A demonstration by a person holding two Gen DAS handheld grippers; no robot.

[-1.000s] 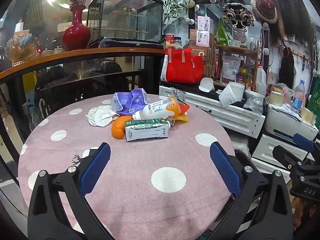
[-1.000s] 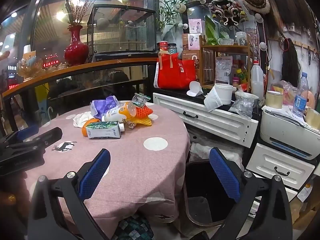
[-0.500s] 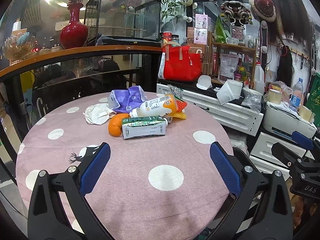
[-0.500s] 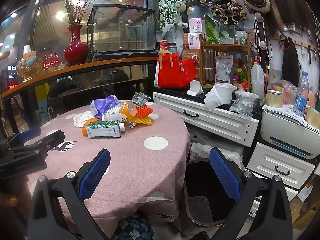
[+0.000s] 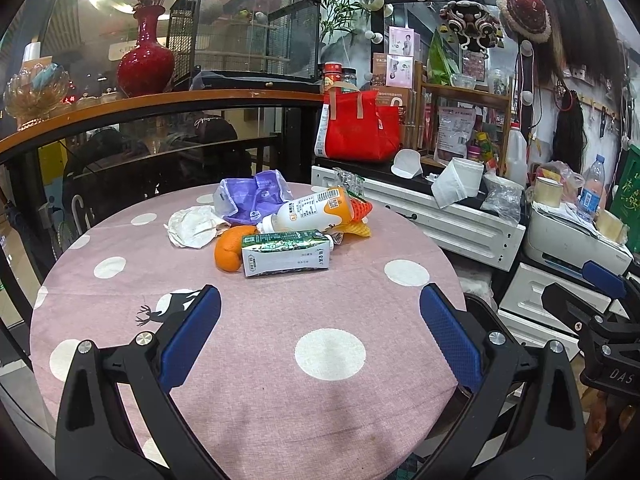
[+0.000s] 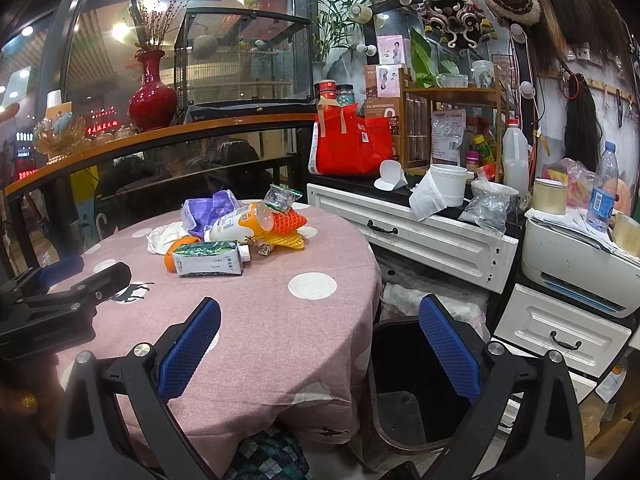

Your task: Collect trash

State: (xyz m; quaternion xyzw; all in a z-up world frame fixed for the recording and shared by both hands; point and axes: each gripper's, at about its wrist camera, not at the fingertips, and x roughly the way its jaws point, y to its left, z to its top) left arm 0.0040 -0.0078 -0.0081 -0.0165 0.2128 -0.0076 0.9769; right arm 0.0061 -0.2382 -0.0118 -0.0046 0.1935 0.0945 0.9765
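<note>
**Both grippers held wide open, trash heaped ahead on the round table**

Nearest the left wrist camera, the left gripper (image 5: 320, 320) hangs over the near part of a round table covered in pink cloth with white dots (image 5: 256, 364), its blue-padded fingers (image 5: 188, 338) spread wide with nothing between them. The right gripper (image 6: 320, 322) is equally wide apart and empty; it sits off the table's right edge, above a dark open waste bin (image 6: 404, 400) standing on the floor just beside the table (each gripper also shows at the edge of the other's view).

Straight ahead of the left gripper, past a stretch of bare cloth, lies a green-and-white rectangular drink carton (image 5: 286, 254) on its side. Touching its left end is an orange fruit or peel (image 5: 228, 252); which, I cannot tell. Just beyond the carton lies a white plastic bottle with an orange label (image 5: 308, 212), also on its side, resting against orange and yellow foam fruit netting (image 5: 358, 218) to its right. Left of the bottle is a crumpled white paper napkin (image 5: 194, 226), and behind them a crumpled purple plastic bag (image 5: 250, 196) and a small clear green-edged wrapper (image 5: 350, 184).

Farther off, to the right of the table, stands a white cabinet with drawers (image 6: 424, 236), with a red tote bag (image 5: 358, 128) on top. Behind the table, on a curved wooden ledge, stands a red ceramic vase (image 5: 146, 60).
</note>
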